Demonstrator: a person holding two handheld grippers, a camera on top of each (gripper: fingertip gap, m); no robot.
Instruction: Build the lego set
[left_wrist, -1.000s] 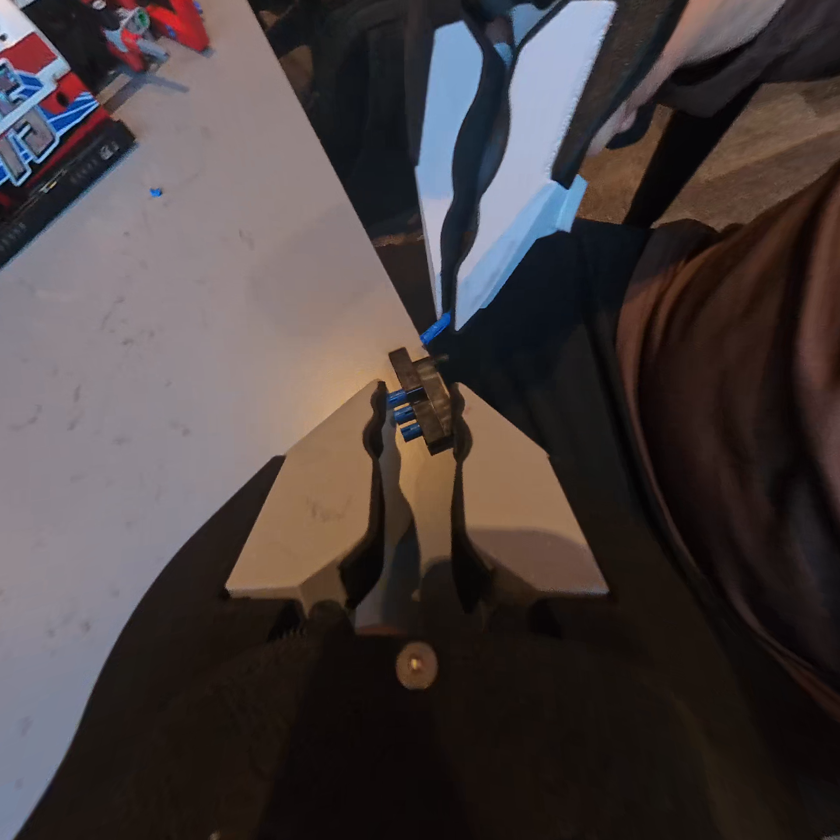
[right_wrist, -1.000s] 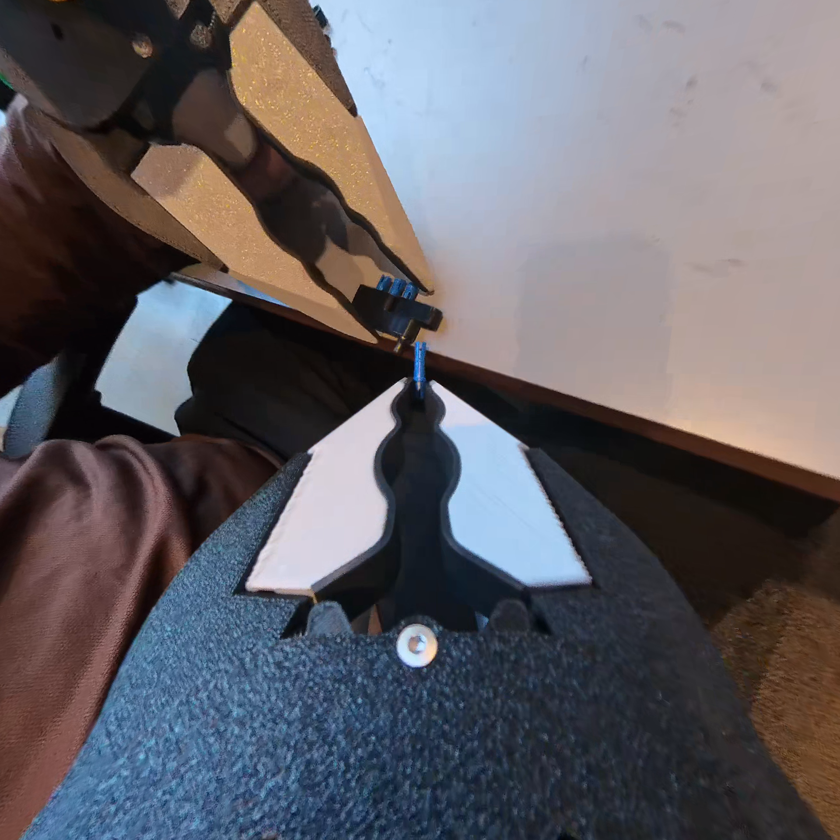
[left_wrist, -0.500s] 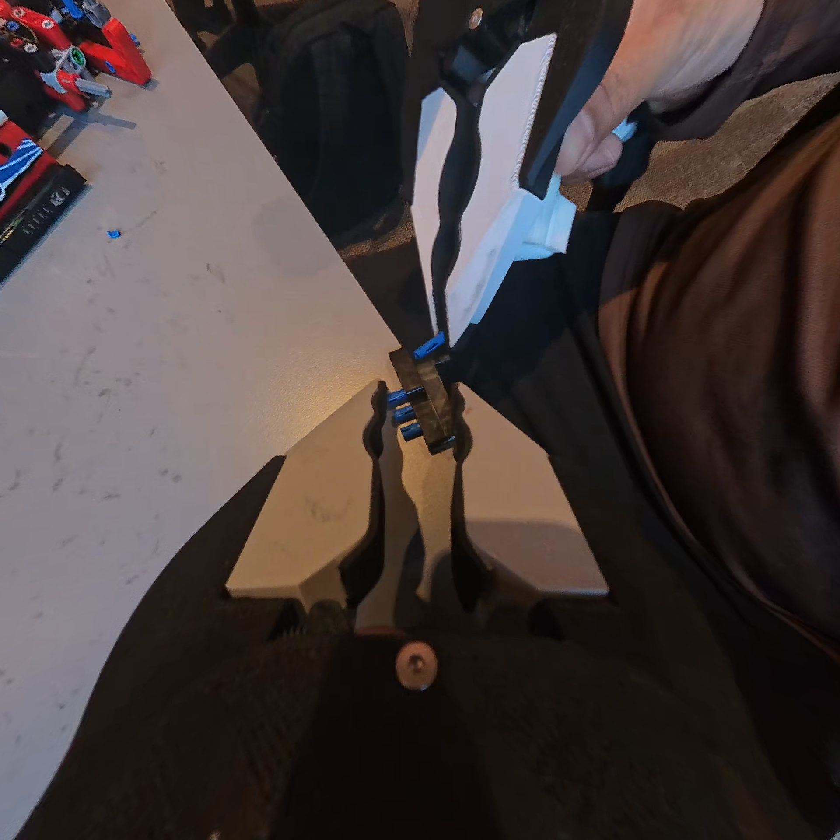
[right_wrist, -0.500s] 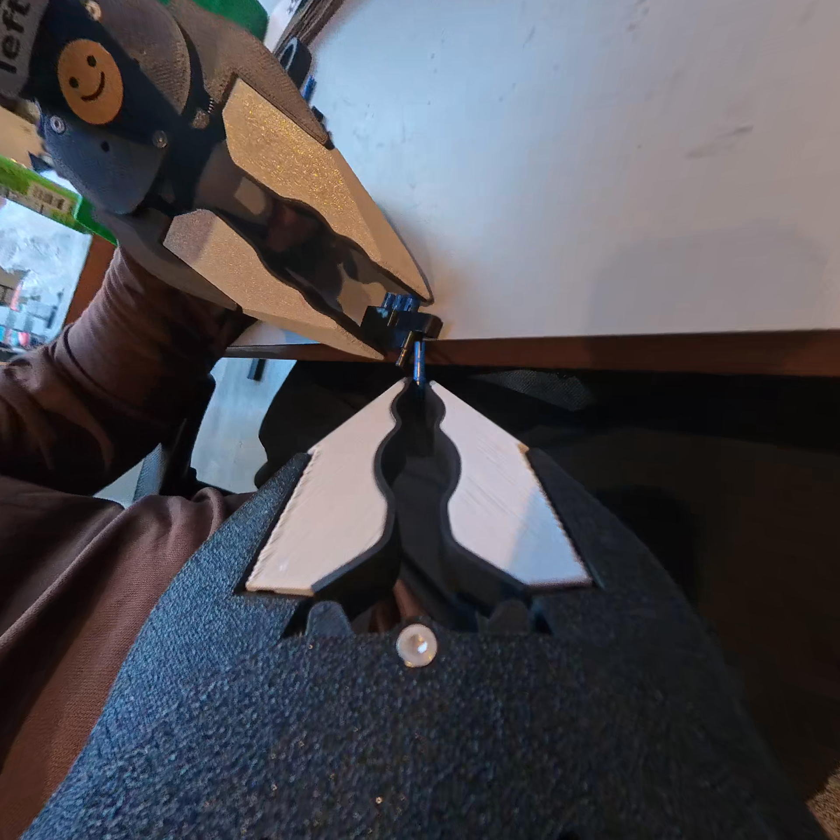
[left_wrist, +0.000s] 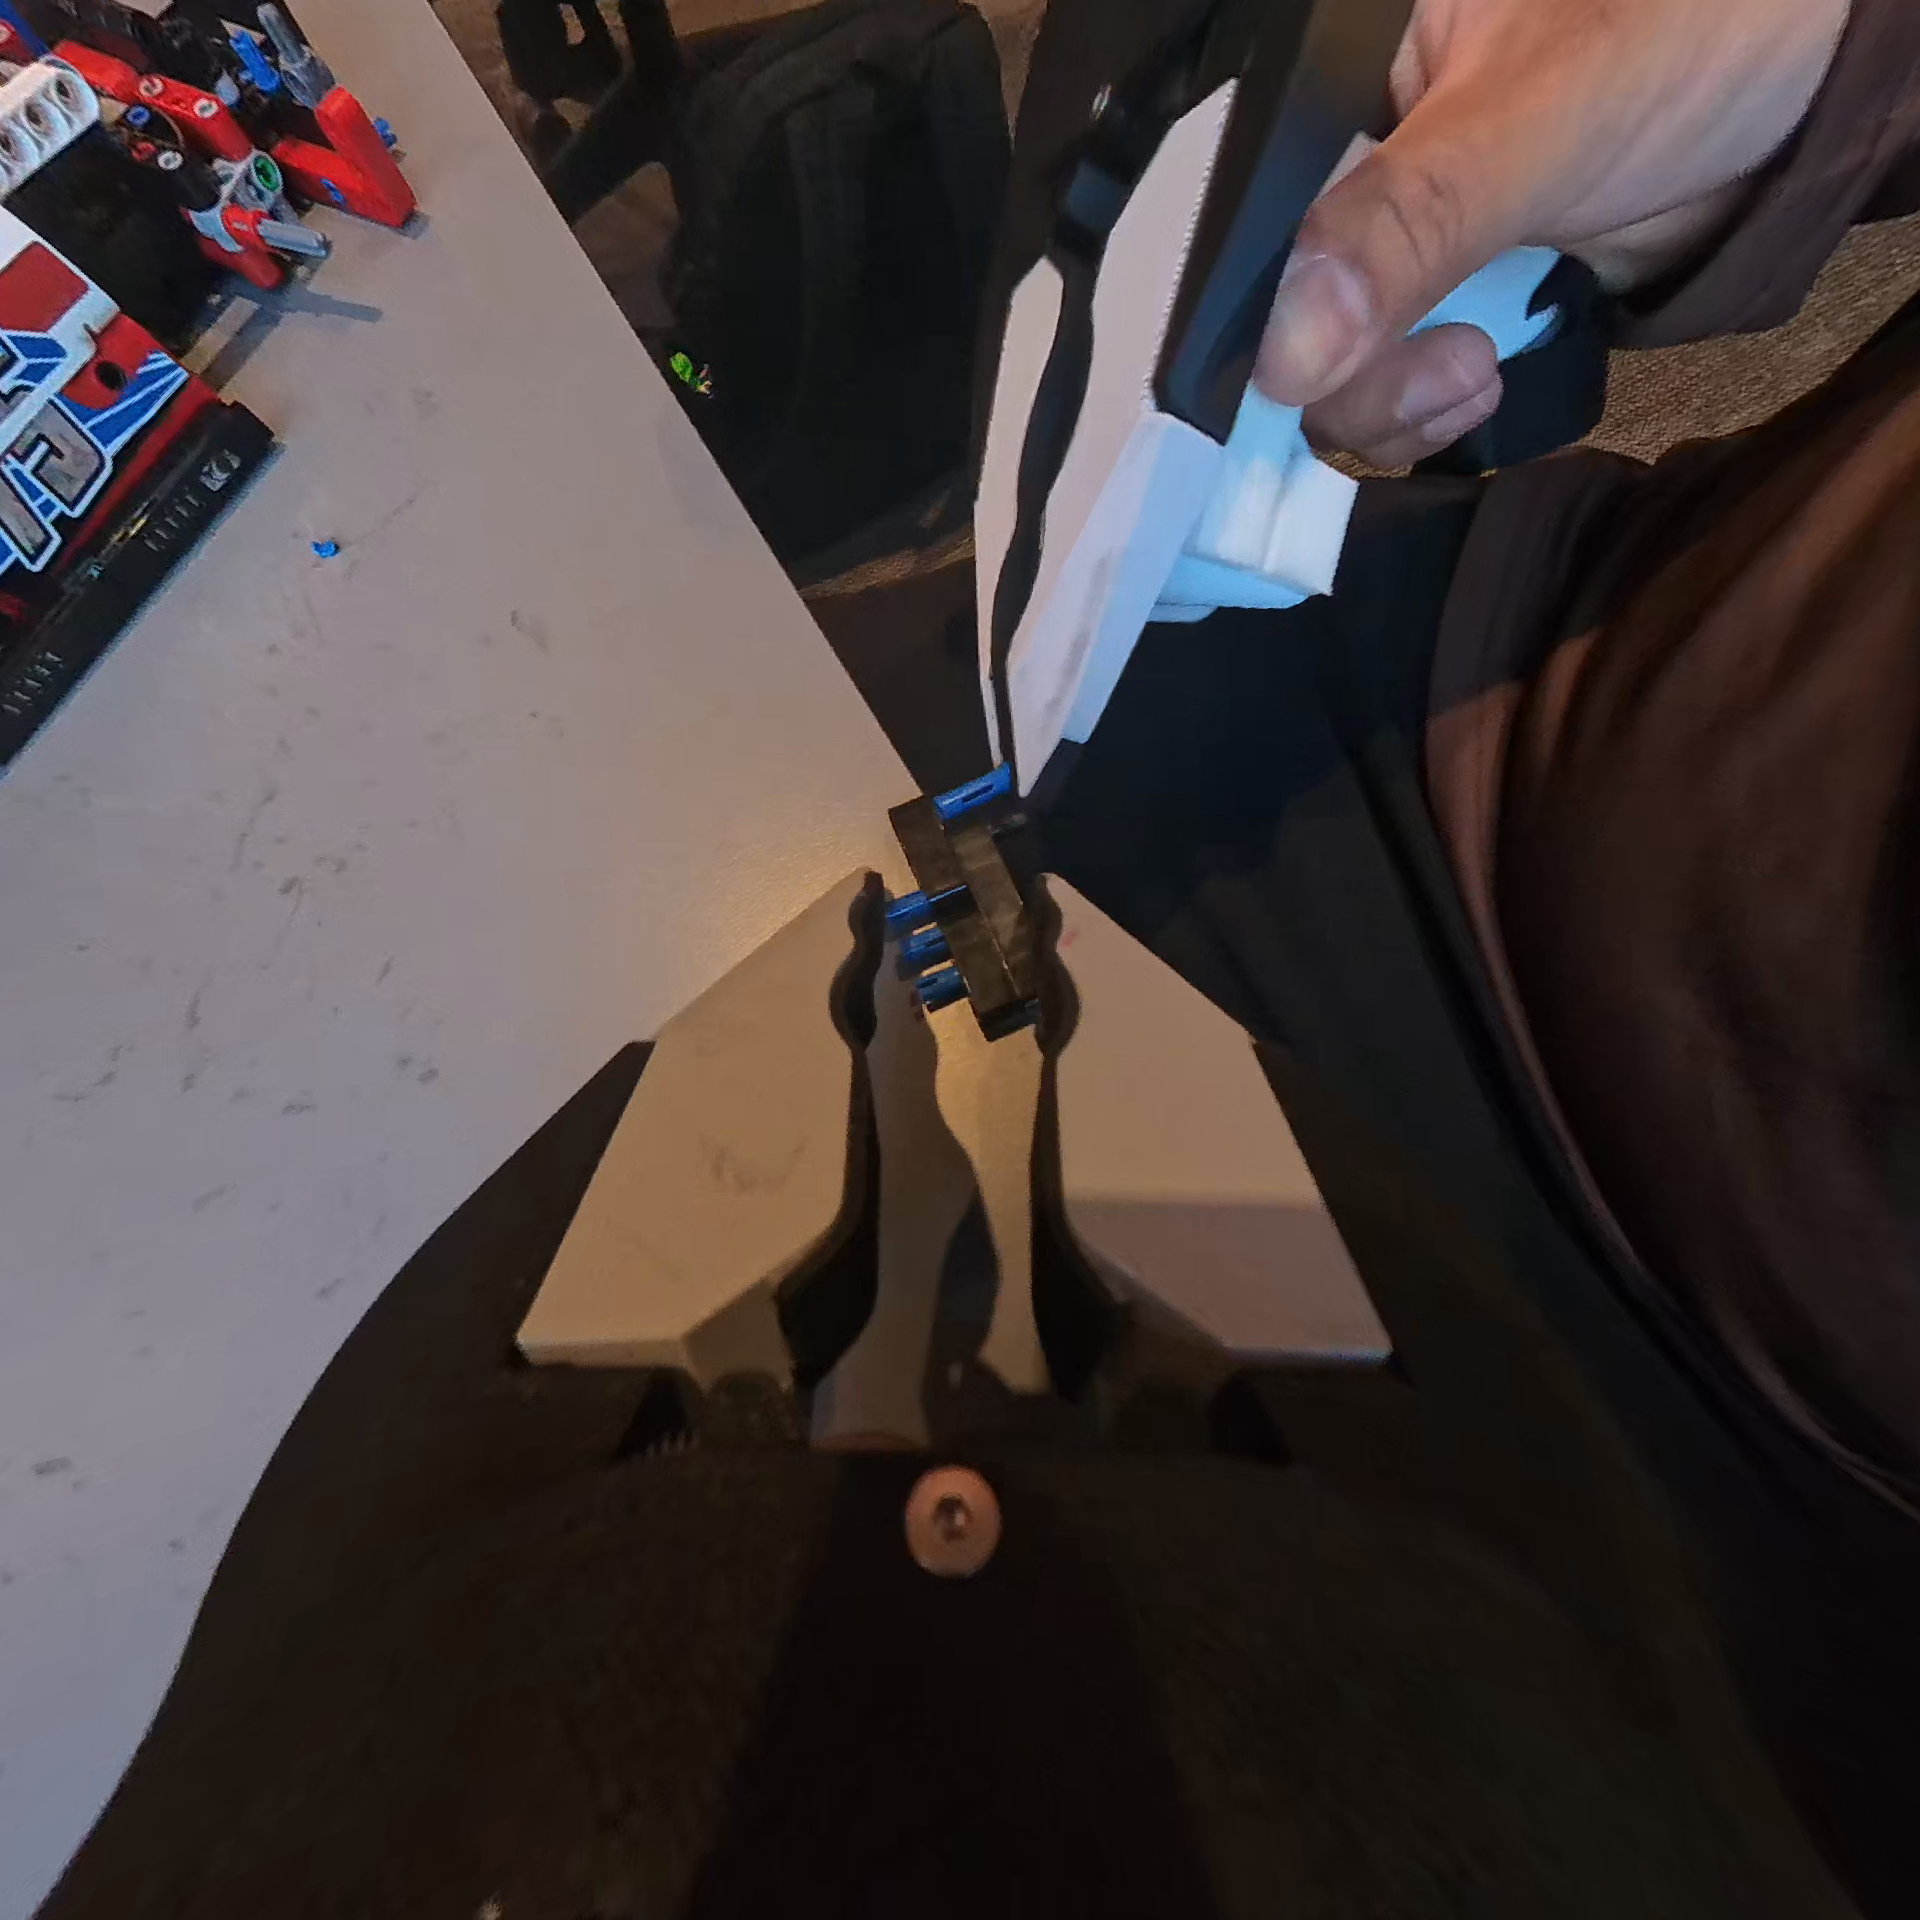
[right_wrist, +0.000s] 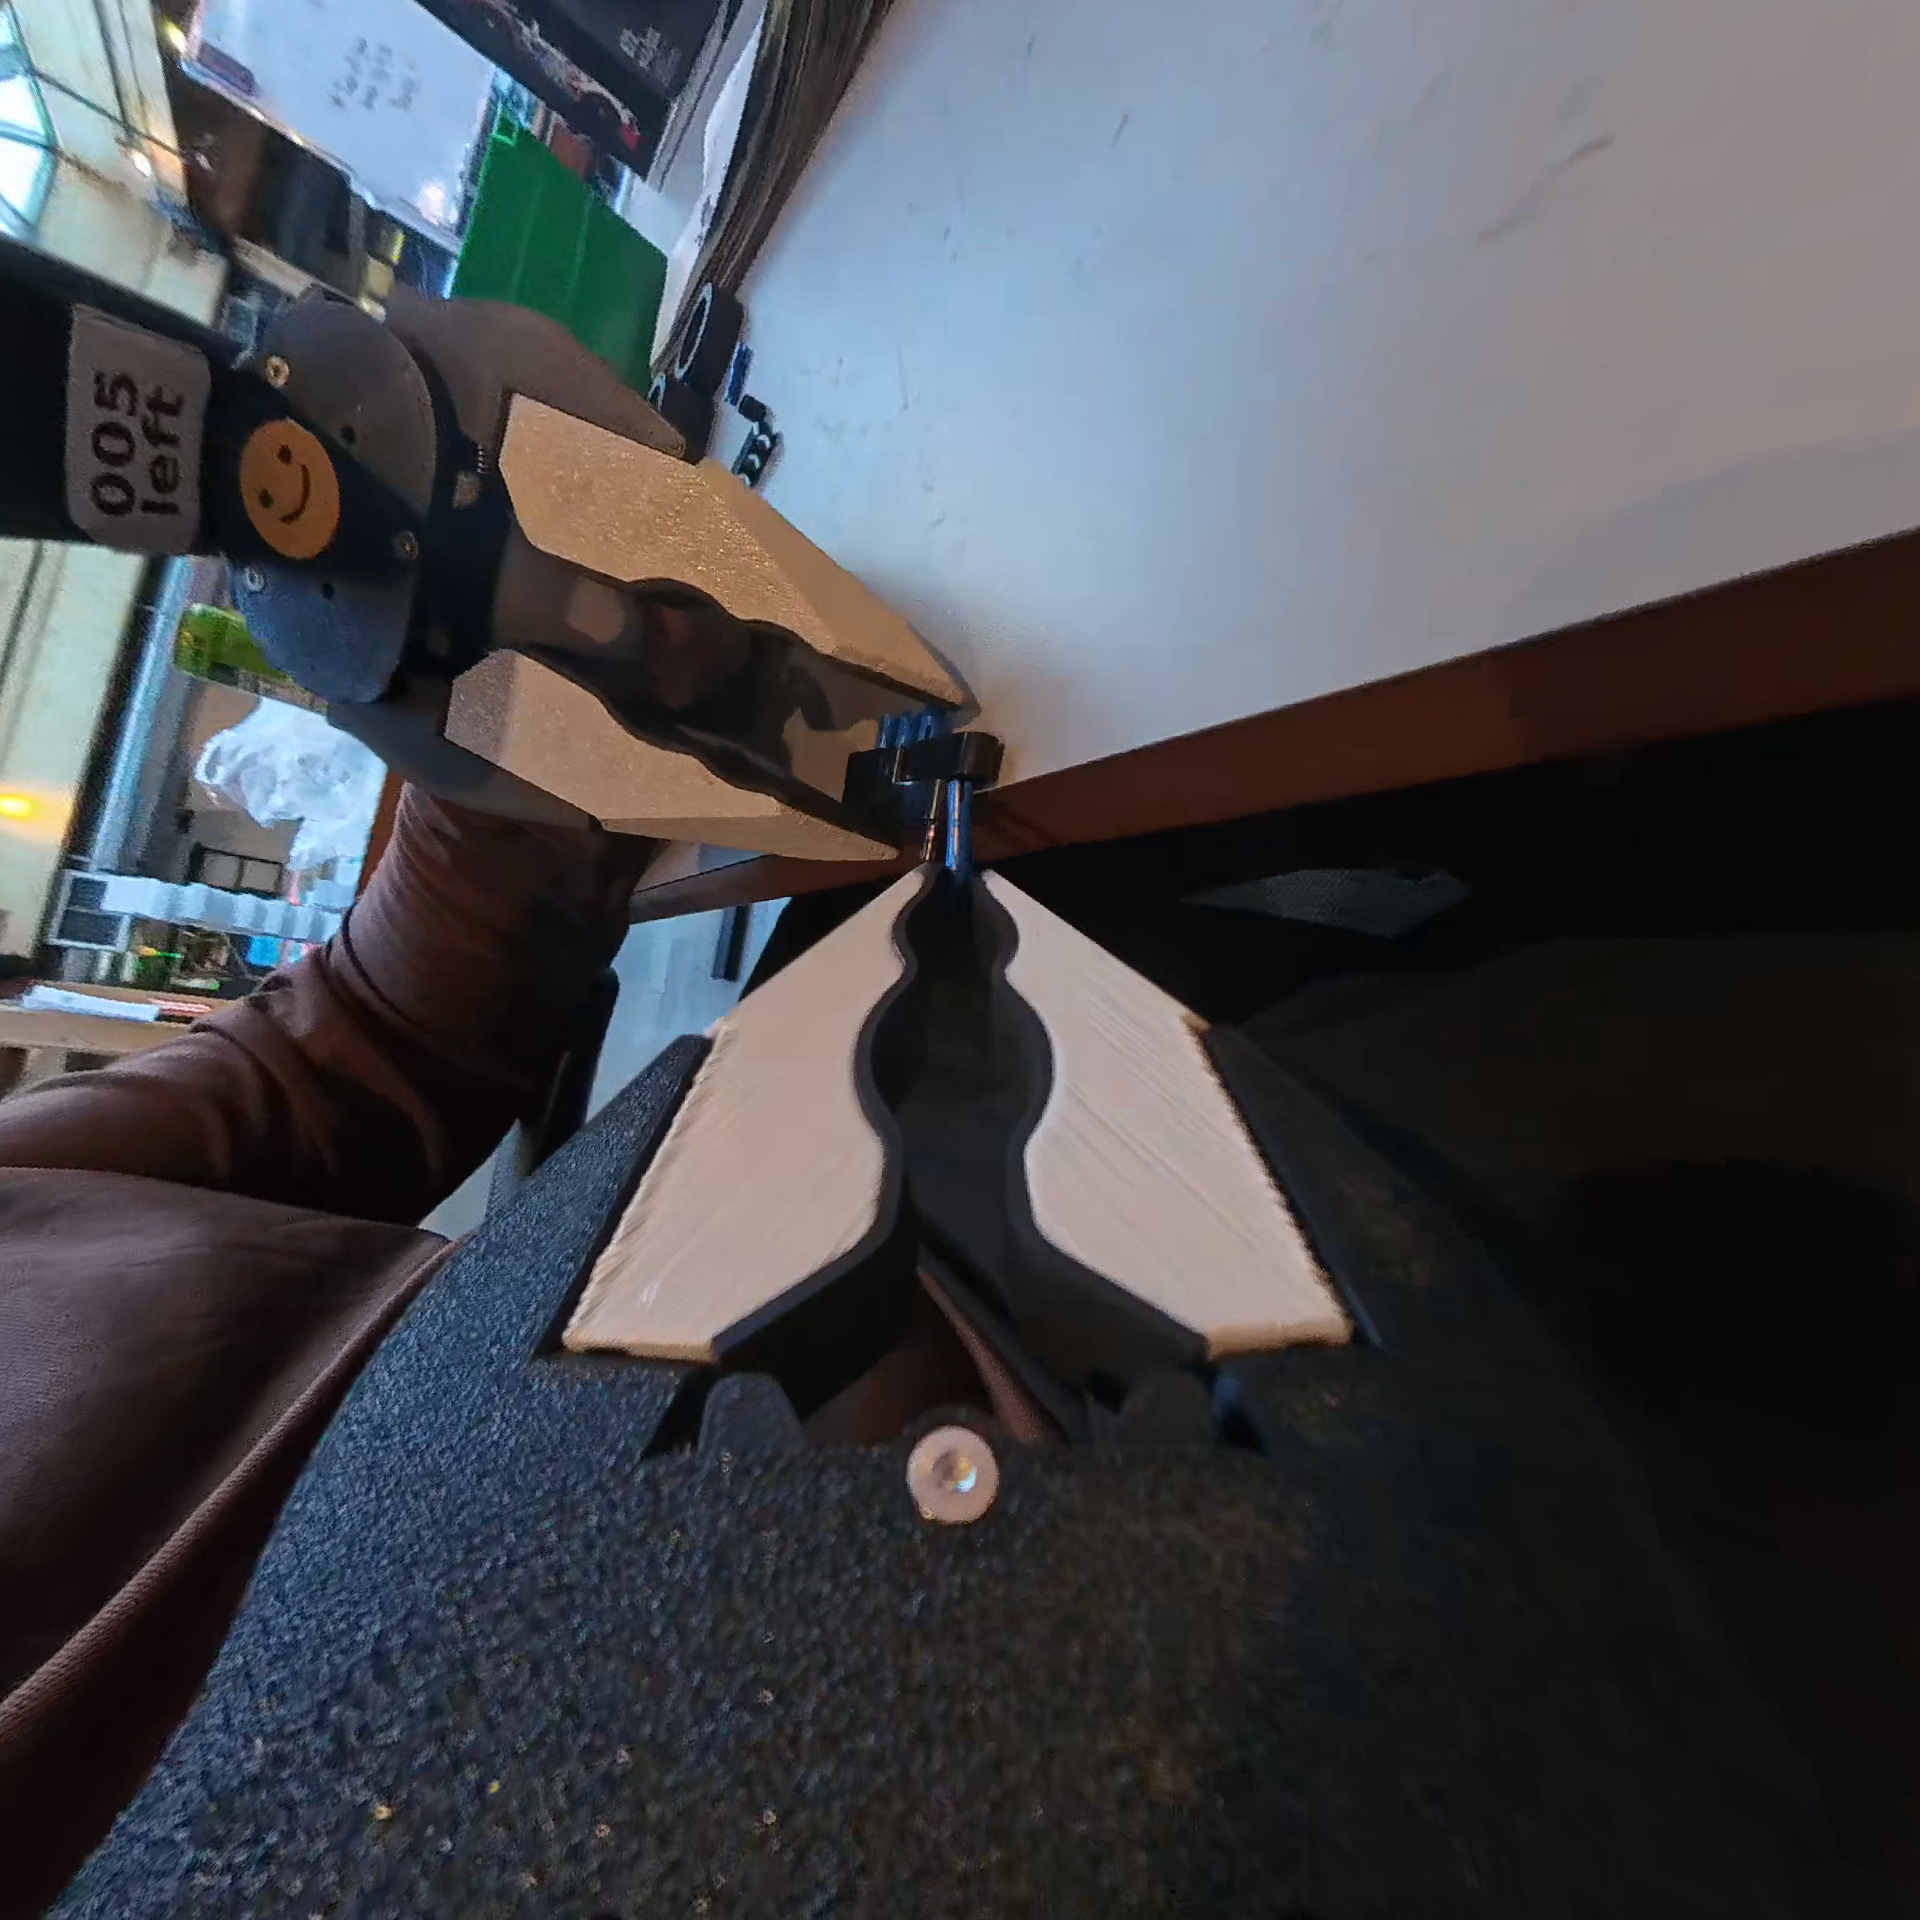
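Note:
My left gripper (left_wrist: 958, 940) is shut on a black lego beam (left_wrist: 982, 925) with three blue pins sticking out of its left side; I hold it over the table's near edge. My right gripper (right_wrist: 951, 871) is shut on a single blue pin (left_wrist: 972, 792), whose free end touches the top end of the beam. In the right wrist view the left gripper (right_wrist: 894, 790) comes in from the left with the beam (right_wrist: 920, 774), and the pin (right_wrist: 954, 831) stands straight up from my fingertips into it.
A white table (left_wrist: 364, 779) lies to the left, with a brown front edge (right_wrist: 1455, 717). A red, white and blue lego model (left_wrist: 114, 343) sits at its far left. A small blue piece (left_wrist: 325, 547) lies loose on it. A person's hand (left_wrist: 1507, 197) grips the right gripper. Less than 4 cm separates the two grippers' tips.
The right gripper has brought the blue pin up against the beam's top end. Both views have swung round, showing more of the room and the lego model.

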